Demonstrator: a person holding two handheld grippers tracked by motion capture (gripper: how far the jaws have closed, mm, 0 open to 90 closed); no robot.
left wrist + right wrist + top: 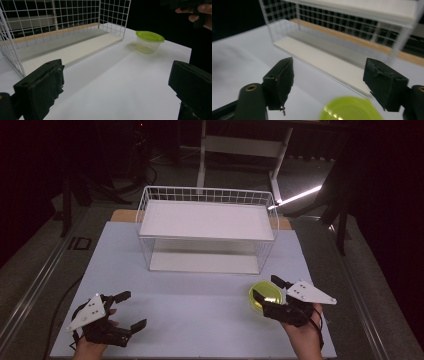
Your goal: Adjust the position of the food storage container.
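The right gripper [272,289] hangs above the front right part of the table, its jaws standing apart on either side of a small clear plastic container with a lime-green lid [266,295]. In the right gripper view the lid [350,109] lies low between the two black pads [285,81], which stand clear of it, so nothing is clamped. The wide spread suits the round tub: the jaws need to straddle its full width before they can close on the sides. My judgement is that this is the approach to a pick and that the grip is not yet made.

The left gripper view shows the container [149,42] standing upright on the white table top [200,305], near the right edge and just in front of the right end of the white wire rack [207,229]. The rack has an upper shelf and a lower shelf, both bare, and its open front faces the person, which makes either shelf a likely place for the tub.

The left gripper [127,310] rests at the front left corner, well apart from the container, its jaws wide apart and empty. It lies low and out of the way, leaving the path between the tub and the rack free for the right hand [305,335].
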